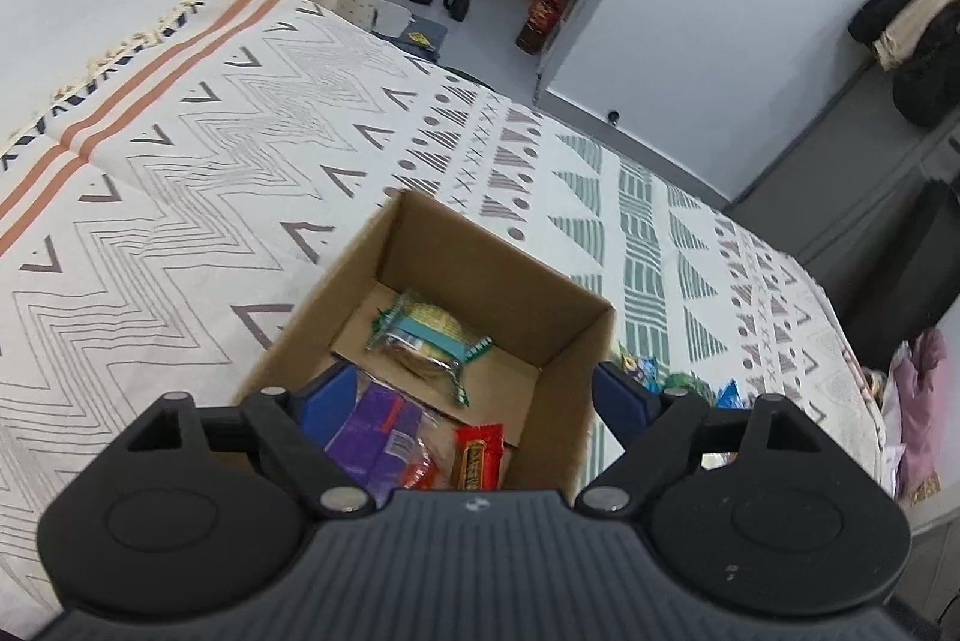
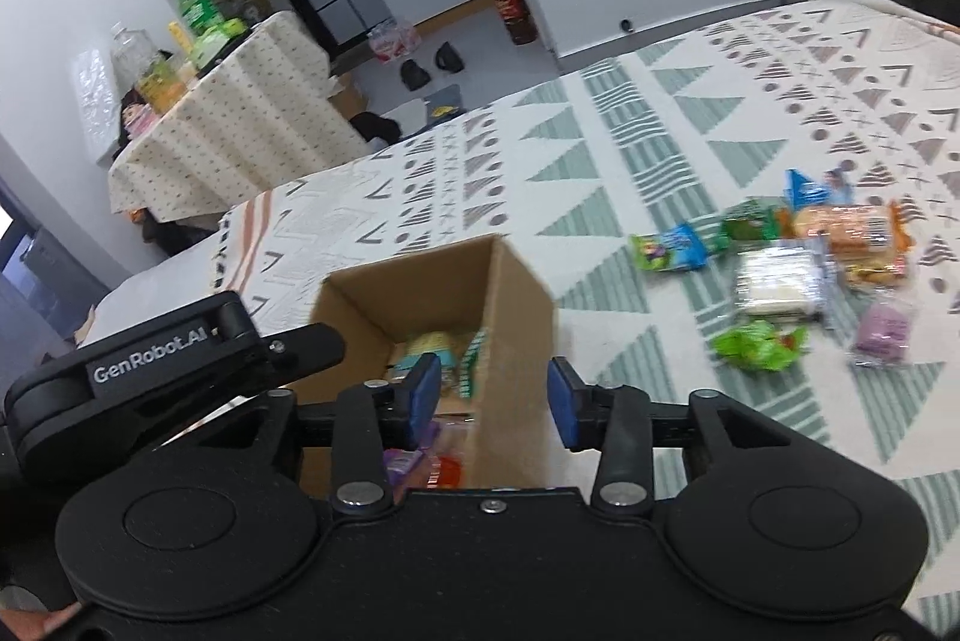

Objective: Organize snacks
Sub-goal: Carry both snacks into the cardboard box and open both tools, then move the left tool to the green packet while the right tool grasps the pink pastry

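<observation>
Both grippers hover over an open brown cardboard box on a patterned bedspread, left gripper and right gripper jaws wide and empty. Loose crinkly snack packets near the bed's right edge look light, slippery; pinch mid-wrapper.

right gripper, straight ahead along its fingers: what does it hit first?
Most likely the cardboard box: its right wall lies between the fingers of the open right gripper. Depth is unclear, so it may pass just above the rim.
</observation>
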A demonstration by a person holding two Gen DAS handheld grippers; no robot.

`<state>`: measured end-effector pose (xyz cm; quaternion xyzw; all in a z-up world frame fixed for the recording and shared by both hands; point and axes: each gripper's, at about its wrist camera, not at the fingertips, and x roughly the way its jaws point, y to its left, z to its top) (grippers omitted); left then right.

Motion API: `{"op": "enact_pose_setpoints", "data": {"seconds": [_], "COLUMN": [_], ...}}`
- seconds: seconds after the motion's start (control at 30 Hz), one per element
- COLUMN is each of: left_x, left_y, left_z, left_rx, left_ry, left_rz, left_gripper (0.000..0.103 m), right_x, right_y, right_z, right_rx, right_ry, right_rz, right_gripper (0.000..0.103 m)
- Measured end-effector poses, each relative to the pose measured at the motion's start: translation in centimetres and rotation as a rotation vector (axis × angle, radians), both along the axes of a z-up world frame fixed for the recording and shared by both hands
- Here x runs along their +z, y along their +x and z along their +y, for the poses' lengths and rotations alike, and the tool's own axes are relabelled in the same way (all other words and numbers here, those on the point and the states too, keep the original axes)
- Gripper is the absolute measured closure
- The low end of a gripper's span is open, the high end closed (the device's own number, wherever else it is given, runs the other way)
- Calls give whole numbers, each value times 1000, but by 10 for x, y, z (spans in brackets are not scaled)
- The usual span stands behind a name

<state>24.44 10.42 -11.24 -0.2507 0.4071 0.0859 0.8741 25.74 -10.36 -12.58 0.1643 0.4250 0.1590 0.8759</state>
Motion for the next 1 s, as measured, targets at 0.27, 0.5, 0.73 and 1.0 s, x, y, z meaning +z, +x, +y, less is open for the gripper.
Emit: {"op": "enact_pose_setpoints", "data": {"seconds": [0.27, 0.5, 0.73, 1.0], "left_x": [3, 4, 7, 4], "left_y": [2, 4, 6, 12], "left_z": [-32, -59, -85, -113], "left_rx": [-73, -108, -157, -197], "left_ry": [25, 21, 34, 54], "left_rz": [-11, -15, -40, -48], "left_gripper": [13, 11, 10, 5], "right_x": [2, 7, 9, 7], "right_y": [-5, -11, -14, -15], "right_z": [-43, -82, -117, -154], "right_rx": [-58, -104, -137, -173], "right_ry": [-33, -34, -34, -25], "right_rz": [-6, -24, -34, -40], "right_gripper": [54, 48, 38, 23]}}
